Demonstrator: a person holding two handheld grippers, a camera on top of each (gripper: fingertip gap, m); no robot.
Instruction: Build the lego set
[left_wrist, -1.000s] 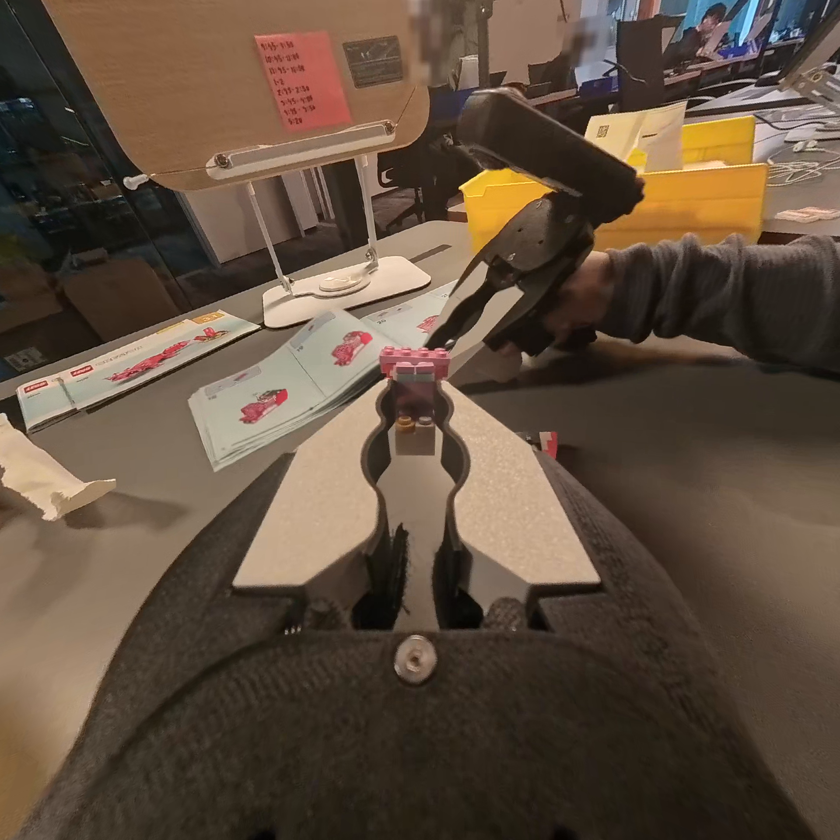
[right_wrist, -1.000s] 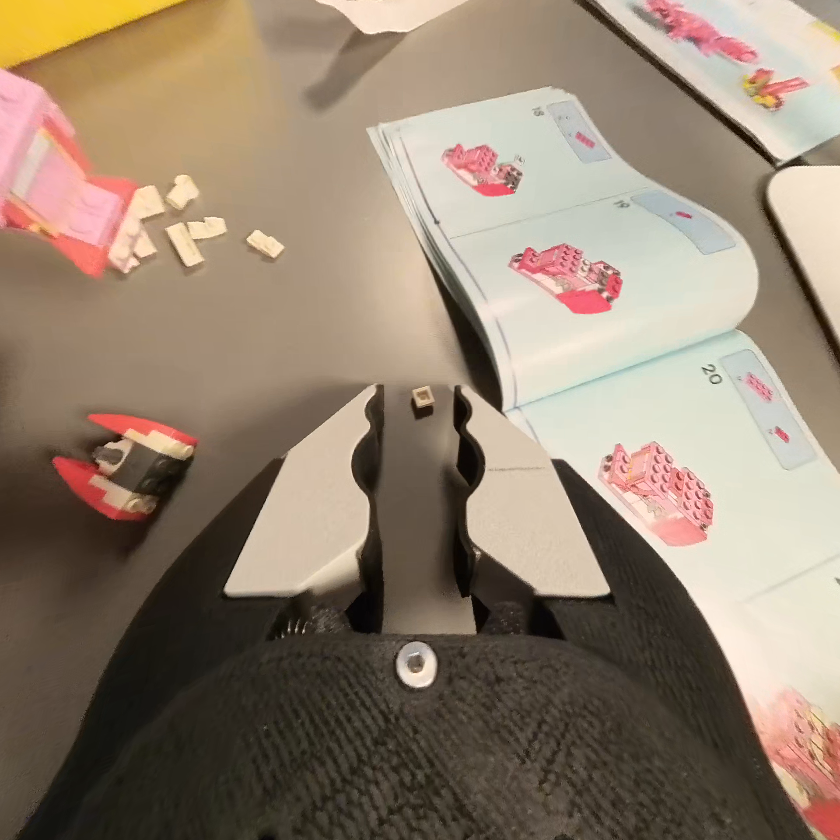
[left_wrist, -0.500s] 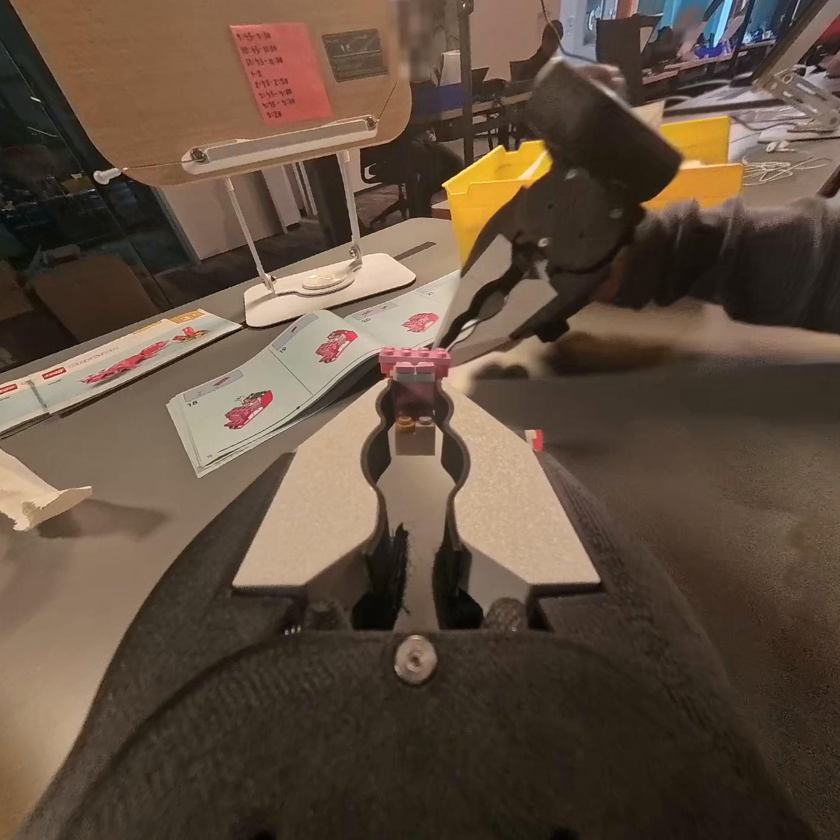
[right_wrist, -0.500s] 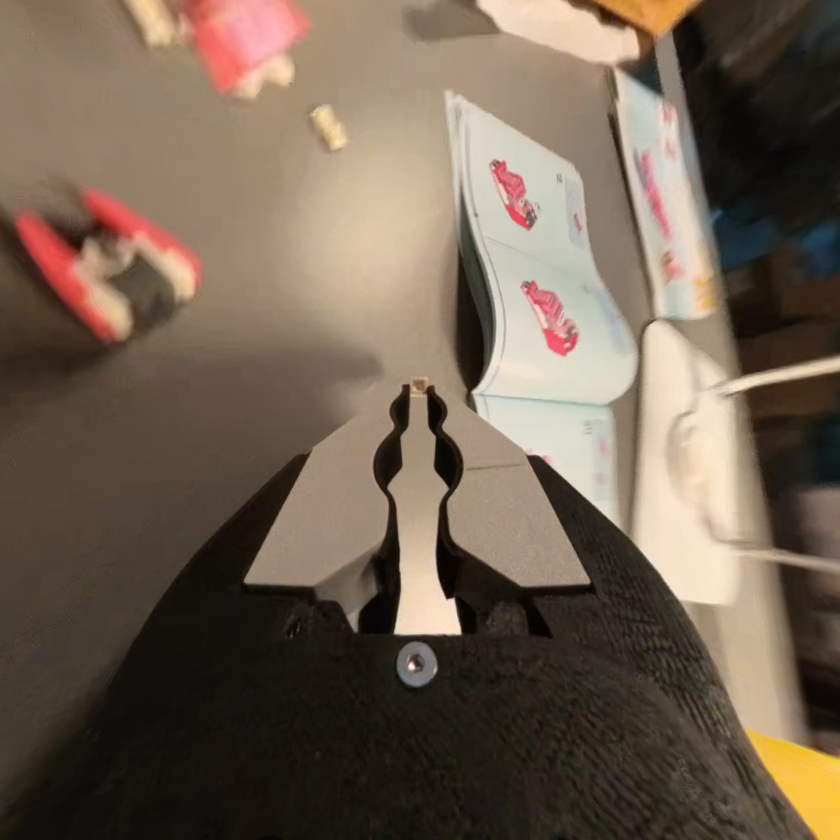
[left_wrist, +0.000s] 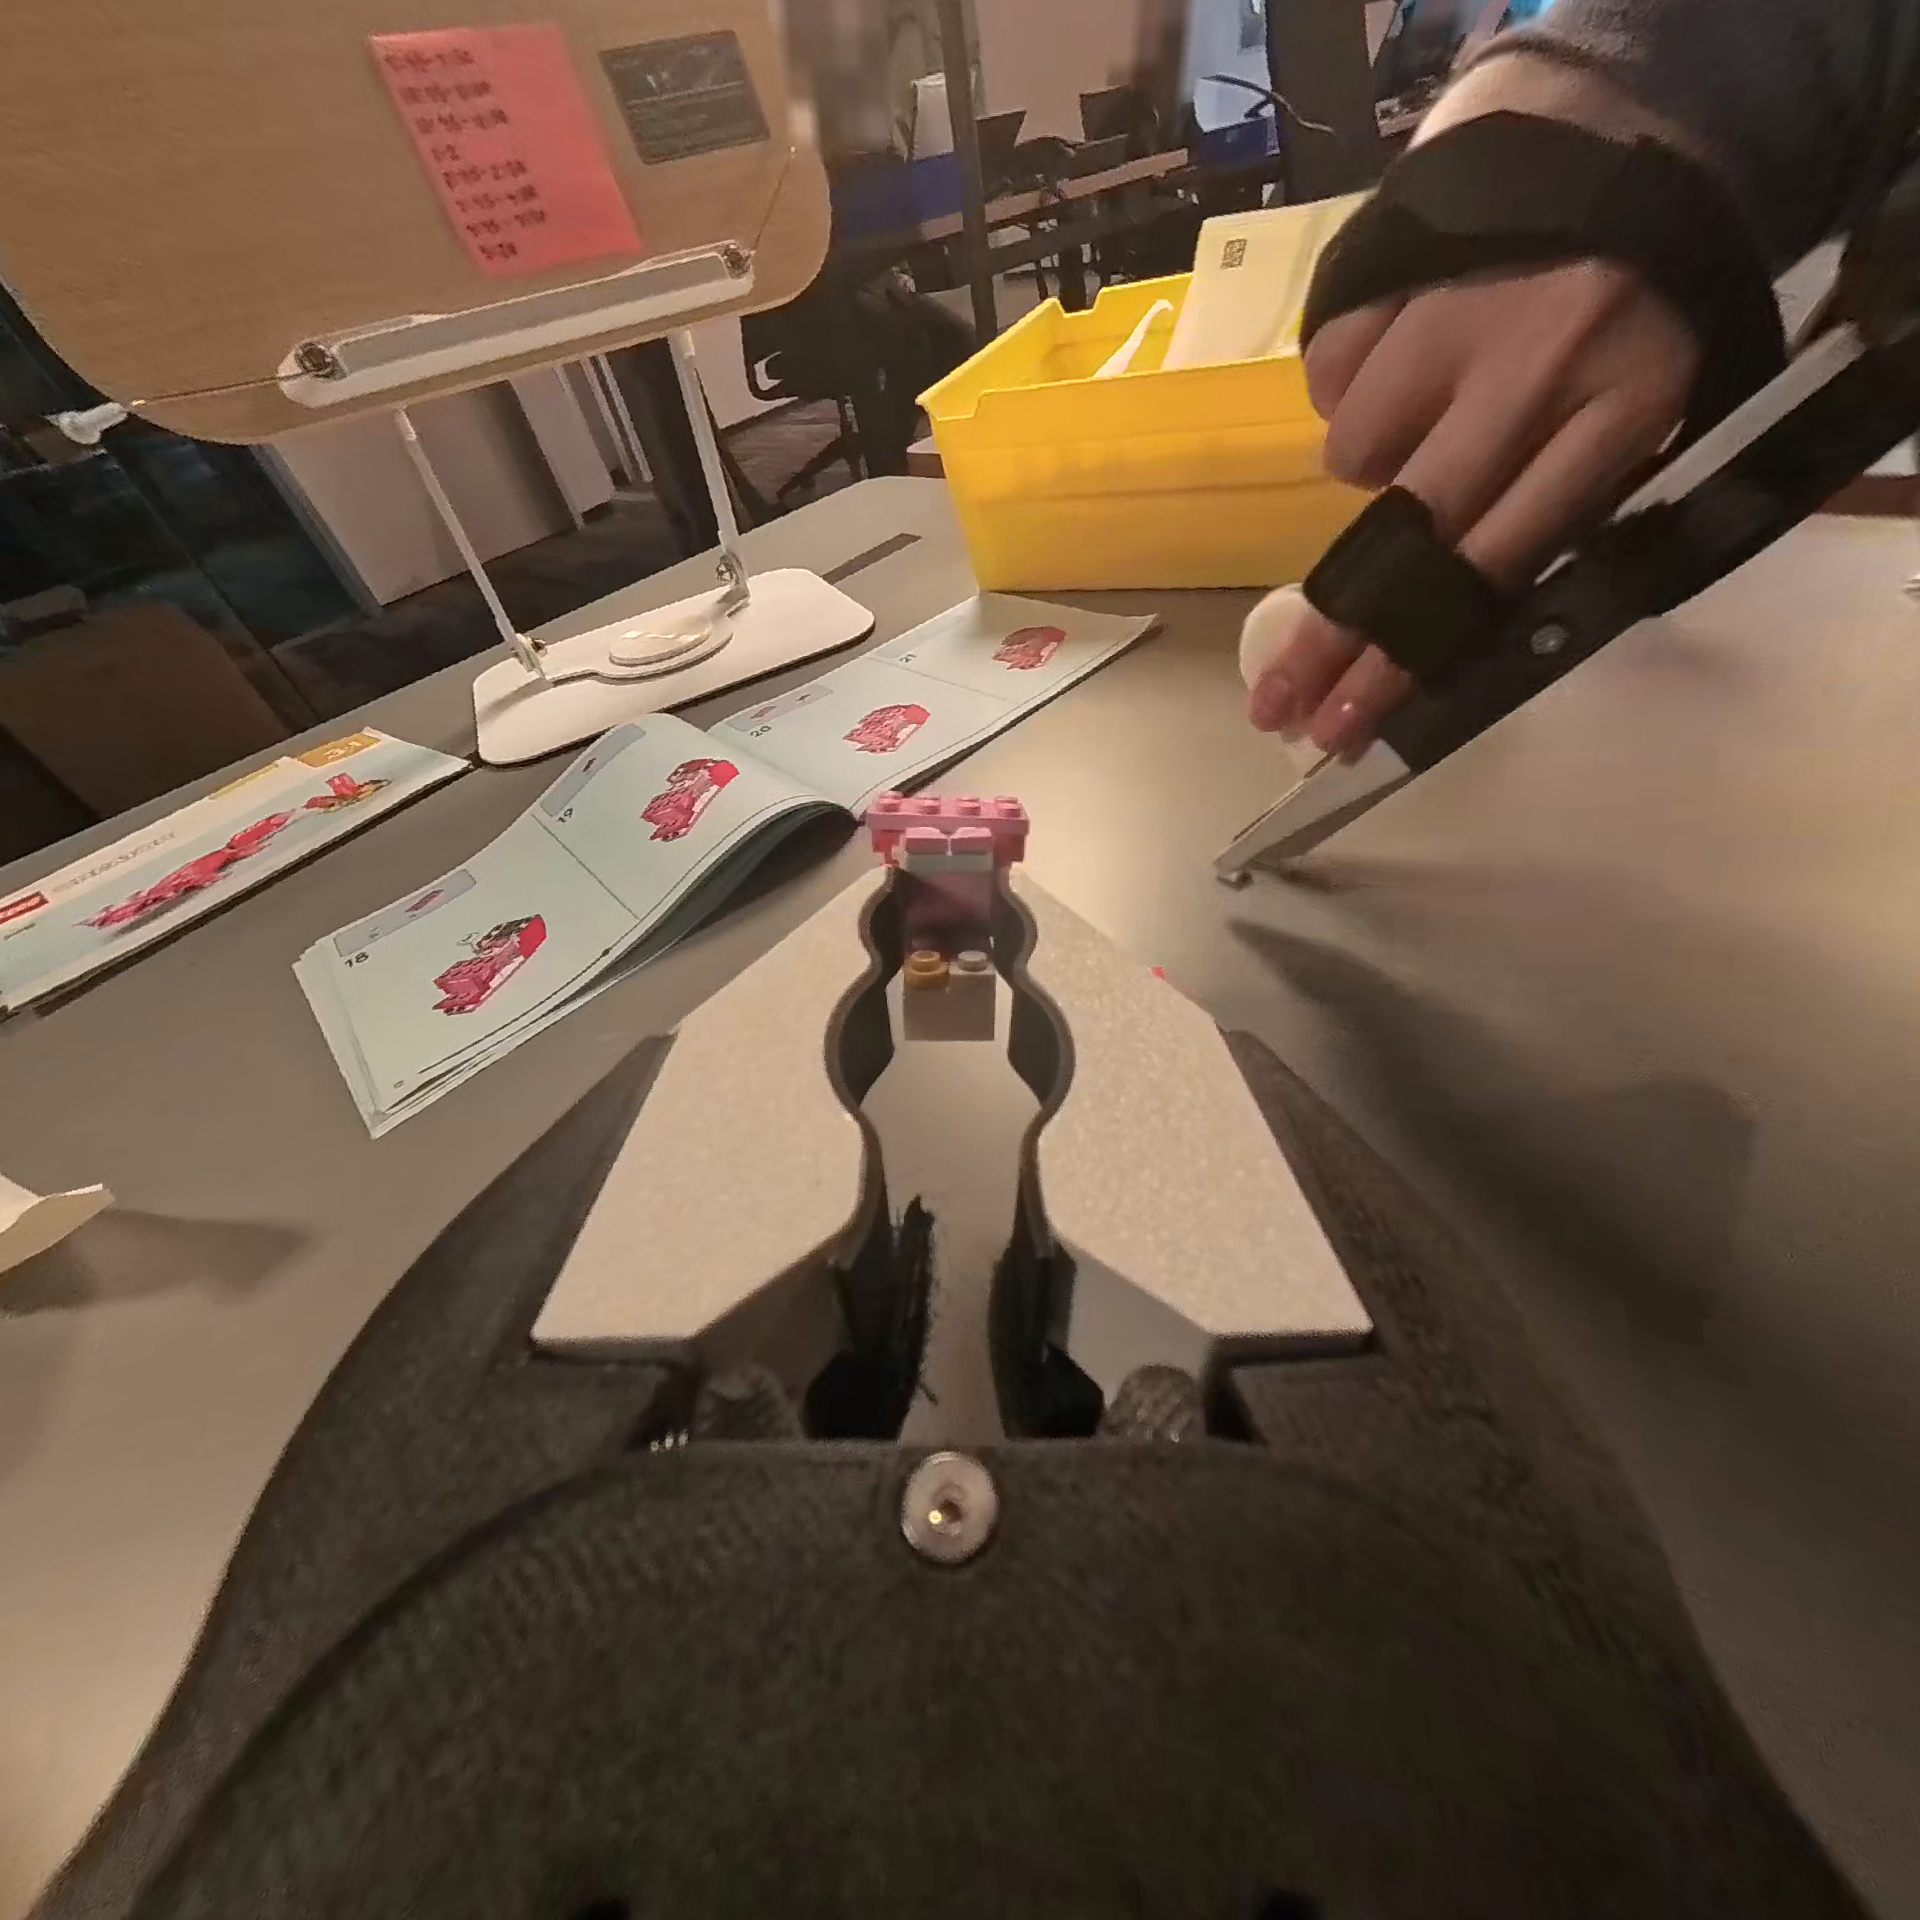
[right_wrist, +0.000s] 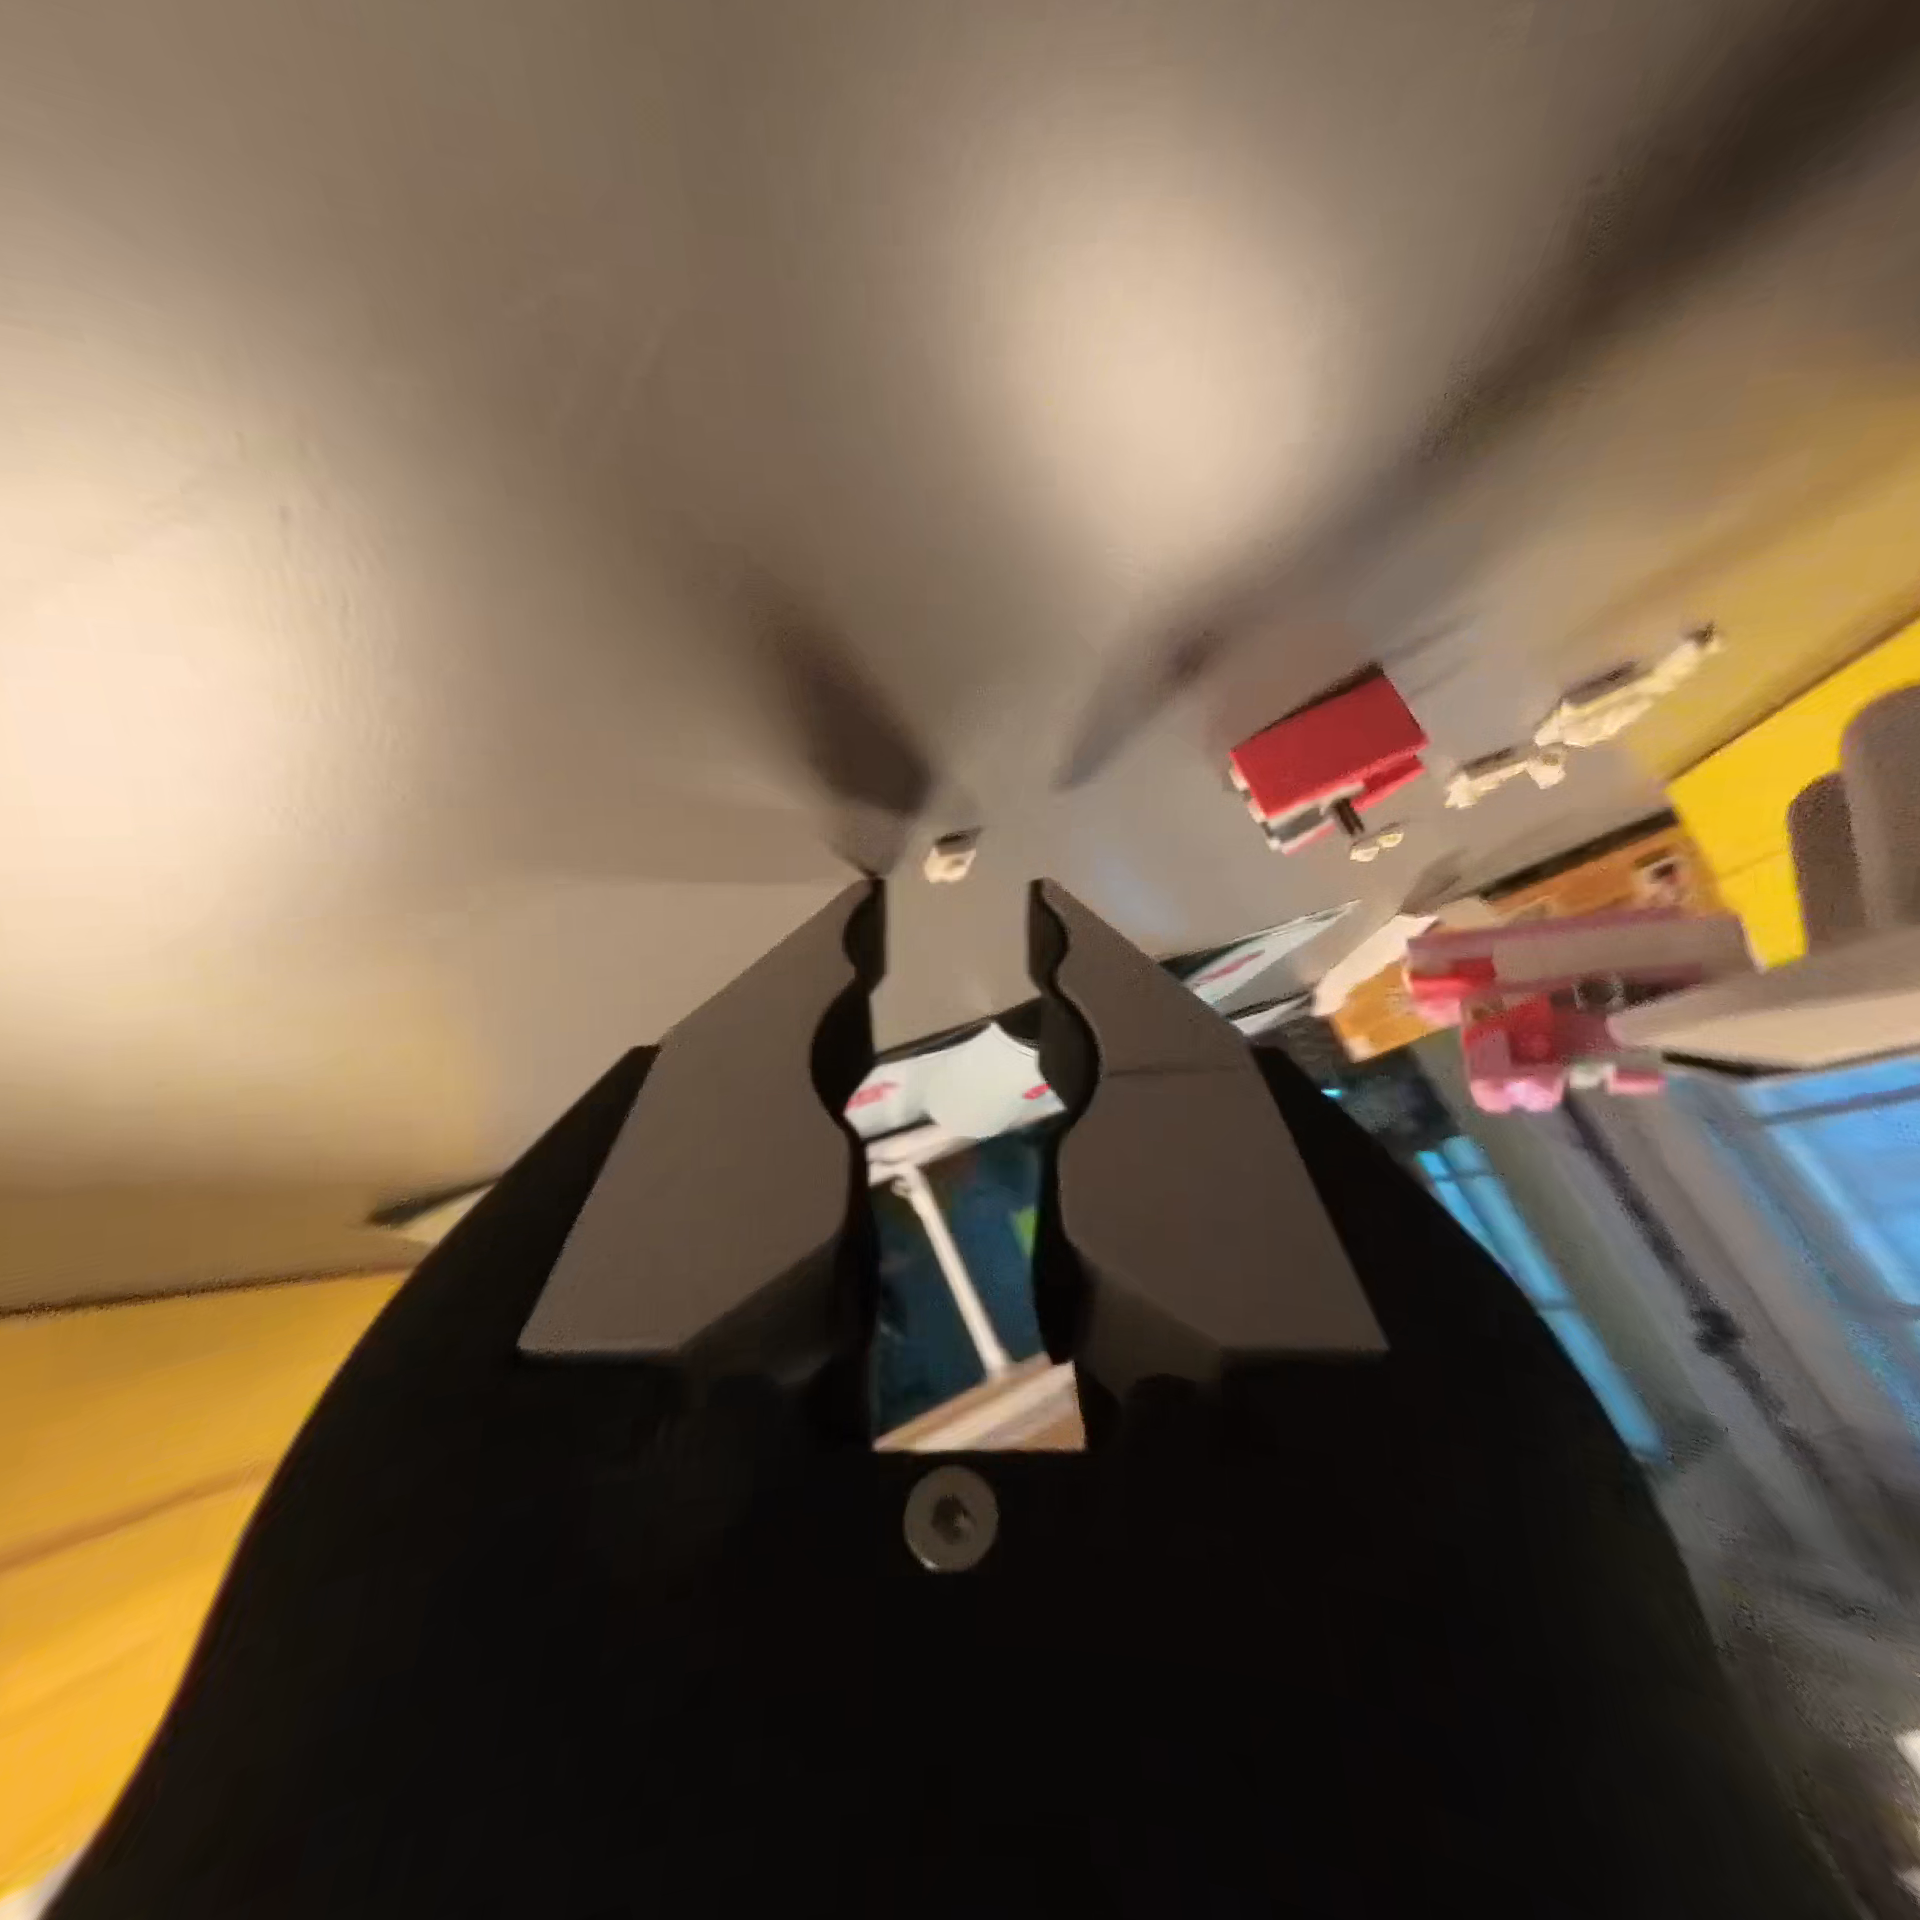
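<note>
Right gripper (right_wrist: 954, 883) is pointing down at the grey table (right_wrist: 520, 416), jaws parted narrowly with nothing between them; a tiny cream stud piece (right_wrist: 951, 854) is lying just beyond the fingertips, centre frame, slightly nearer the left finger, not touched. A red brick assembly (right_wrist: 1325, 758) is sitting upper right, well apart. Left gripper (left_wrist: 948, 894) is clamping a pink brick build (left_wrist: 948, 831) at centre frame, pads pressing its sides, studs facing up. Open instruction booklet (left_wrist: 623, 862) is lying left of it, yellow bin (left_wrist: 1122, 488) upper right
</note>
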